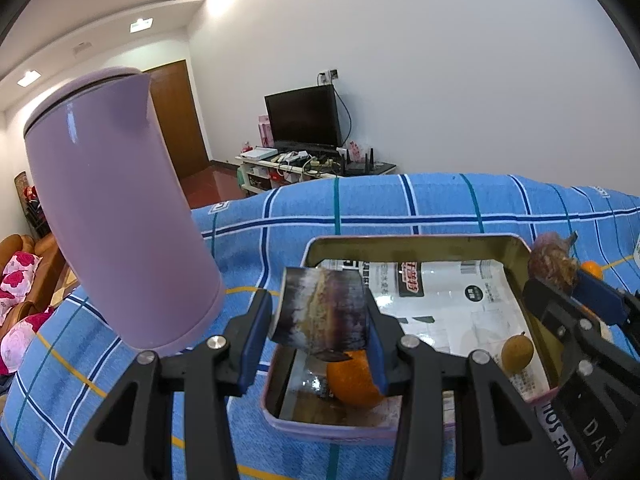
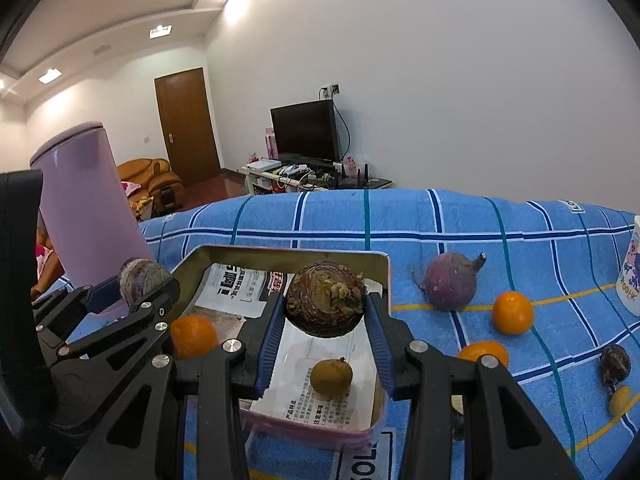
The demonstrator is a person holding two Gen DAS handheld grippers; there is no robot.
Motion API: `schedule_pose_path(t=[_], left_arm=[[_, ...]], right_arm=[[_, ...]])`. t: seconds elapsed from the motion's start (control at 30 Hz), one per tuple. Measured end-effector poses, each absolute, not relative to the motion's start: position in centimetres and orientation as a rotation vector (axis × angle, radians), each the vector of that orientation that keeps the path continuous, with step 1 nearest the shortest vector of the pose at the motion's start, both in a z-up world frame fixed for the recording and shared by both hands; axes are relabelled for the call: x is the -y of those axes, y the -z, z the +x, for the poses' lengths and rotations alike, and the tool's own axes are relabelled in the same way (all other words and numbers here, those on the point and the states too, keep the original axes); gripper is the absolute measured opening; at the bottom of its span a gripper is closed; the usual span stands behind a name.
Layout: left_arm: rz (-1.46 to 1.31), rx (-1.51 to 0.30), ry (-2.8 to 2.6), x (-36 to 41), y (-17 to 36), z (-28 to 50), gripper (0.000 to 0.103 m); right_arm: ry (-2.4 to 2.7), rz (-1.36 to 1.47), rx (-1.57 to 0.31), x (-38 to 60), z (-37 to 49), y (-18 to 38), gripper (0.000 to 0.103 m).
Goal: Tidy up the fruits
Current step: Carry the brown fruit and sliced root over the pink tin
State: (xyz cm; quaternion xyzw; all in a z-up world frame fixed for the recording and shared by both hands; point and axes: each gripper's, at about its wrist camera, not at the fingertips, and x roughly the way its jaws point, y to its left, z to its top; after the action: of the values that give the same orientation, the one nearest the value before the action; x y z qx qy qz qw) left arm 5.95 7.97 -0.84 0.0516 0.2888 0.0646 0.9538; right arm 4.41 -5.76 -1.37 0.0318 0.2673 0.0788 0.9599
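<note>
A pink-rimmed metal tin [image 1: 400, 242] [image 2: 288, 254] lies open on the blue checked cloth, lined with printed paper. Inside are an orange [image 1: 354, 380] [image 2: 194, 336] and a small brown fruit [image 1: 517, 350] [image 2: 331, 376]. My left gripper [image 1: 320, 316] is shut on a dark purple-brown chunk [image 1: 324, 312] above the tin's near left part. My right gripper [image 2: 325, 316] is shut on a round brown scaly fruit [image 2: 325, 304] [image 1: 552, 262] above the tin. On the cloth to the right lie a purple round fruit with a stem [image 2: 452, 286], two oranges [image 2: 513, 312] [image 2: 484, 352], a small dark fruit [image 2: 615, 364] and a small yellow fruit [image 2: 619, 400].
A tall lilac kettle [image 1: 116, 216] [image 2: 86, 216] stands left of the tin. A white printed cup [image 2: 634, 272] stands at the cloth's right edge. Beyond the table are a TV on a low stand [image 1: 304, 120], a wooden door and orange sofas.
</note>
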Motion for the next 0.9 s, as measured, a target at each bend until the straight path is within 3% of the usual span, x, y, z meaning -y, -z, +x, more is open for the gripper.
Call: schedule_pose_path(t=[0.9], left_arm=[[0.124,-0.645,-0.111,-7.6,1.7,7.1,0.045]], right_arm=[[-0.293,0.094,-0.681,4.9,7.0,3.2,0.044]])
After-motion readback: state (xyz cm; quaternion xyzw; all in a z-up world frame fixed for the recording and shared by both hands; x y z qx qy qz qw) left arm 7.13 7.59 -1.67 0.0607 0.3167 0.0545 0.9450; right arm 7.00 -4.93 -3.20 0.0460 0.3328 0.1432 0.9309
